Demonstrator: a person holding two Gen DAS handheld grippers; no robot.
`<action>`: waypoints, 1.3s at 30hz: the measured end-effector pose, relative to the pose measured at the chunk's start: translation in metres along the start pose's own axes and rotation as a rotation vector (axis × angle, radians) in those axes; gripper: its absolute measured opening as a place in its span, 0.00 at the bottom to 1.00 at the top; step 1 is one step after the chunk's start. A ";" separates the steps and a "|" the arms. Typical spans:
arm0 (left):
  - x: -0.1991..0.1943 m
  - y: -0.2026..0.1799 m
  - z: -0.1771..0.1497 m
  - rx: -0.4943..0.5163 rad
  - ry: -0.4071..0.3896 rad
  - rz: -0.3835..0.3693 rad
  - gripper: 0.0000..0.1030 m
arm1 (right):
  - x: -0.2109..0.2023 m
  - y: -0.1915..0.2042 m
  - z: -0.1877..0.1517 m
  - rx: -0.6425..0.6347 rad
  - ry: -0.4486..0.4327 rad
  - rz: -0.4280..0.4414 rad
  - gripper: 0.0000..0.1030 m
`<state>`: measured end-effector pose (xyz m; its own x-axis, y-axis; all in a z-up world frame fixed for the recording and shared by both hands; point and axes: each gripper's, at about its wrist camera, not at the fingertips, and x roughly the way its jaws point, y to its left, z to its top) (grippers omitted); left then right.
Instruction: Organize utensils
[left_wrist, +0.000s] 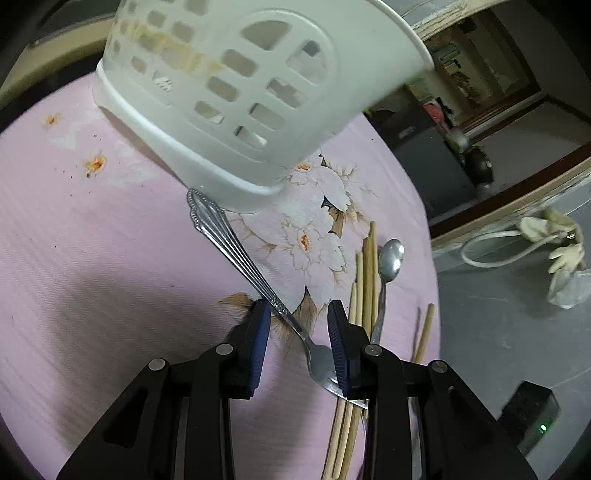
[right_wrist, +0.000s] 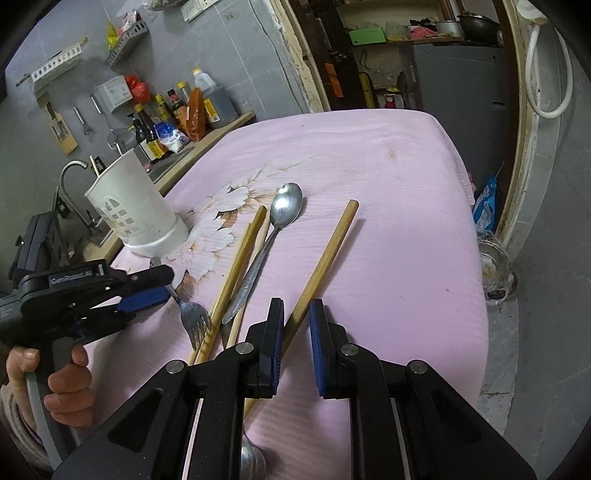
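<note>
- Table (right_wrist: 369, 155) surface: pink ribbed cloth with a pale flower print; utensils lie loose on it, in a kitchen corner.
- Right tool (right_wrist: 297, 304): jaws nearly closed. A single chopstick (right_wrist: 328, 251) runs slantwise between the blue pads (right_wrist: 317, 332), against the inner face of one pad and at the tip of the other, so it reads as pinched. Its far end points away over the cloth; its near end passes under the finger.
- Spoon bowl (right_wrist: 253, 461) shows just below the right tool, at the near table edge; the rest is hidden.
- Left tool (left_wrist: 295, 306): jaws part open, holding nothing. A fork (left_wrist: 236, 251) lies flat on the cloth between the pads, crossing the gap on a diagonal.
- A person's hand (right_wrist: 66, 391) is wrapped round the left tool's handle.
- Fork tines rest against the near ends of a bundle of chopsticks (right_wrist: 240, 258); the fork's handle end lies just beside the base of the utensil holder (right_wrist: 136, 206).
- Second spoon (right_wrist: 284, 208): bowl up, lying along the bundle, handle touching it, between the bundle and the single chopstick.
- Utensil holder: white, slotted plastic, upright on the cloth at the table's far left edge. Something tan shows through the slots in the left wrist view; cannot tell what.
- Beyond the table: tap (right_wrist: 70, 173), a row of sauce bottles (right_wrist: 177, 110) on a counter, grey tiled wall with hanging racks, an open doorway further right.
</note>
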<state>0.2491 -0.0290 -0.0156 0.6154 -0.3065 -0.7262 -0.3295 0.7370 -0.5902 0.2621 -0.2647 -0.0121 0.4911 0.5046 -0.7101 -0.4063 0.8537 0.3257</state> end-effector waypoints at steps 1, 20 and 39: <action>0.002 -0.005 -0.001 0.013 -0.005 0.021 0.26 | 0.000 0.001 0.000 -0.001 0.001 0.000 0.11; 0.008 0.016 -0.001 -0.023 0.048 -0.085 0.00 | -0.002 0.008 -0.009 0.026 0.016 -0.008 0.11; -0.032 -0.021 -0.006 0.683 0.103 -0.013 0.40 | -0.011 -0.003 -0.015 0.038 0.002 0.021 0.11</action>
<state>0.2321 -0.0384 0.0184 0.5336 -0.3487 -0.7705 0.2233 0.9368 -0.2693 0.2464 -0.2746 -0.0147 0.4812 0.5218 -0.7044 -0.3869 0.8475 0.3635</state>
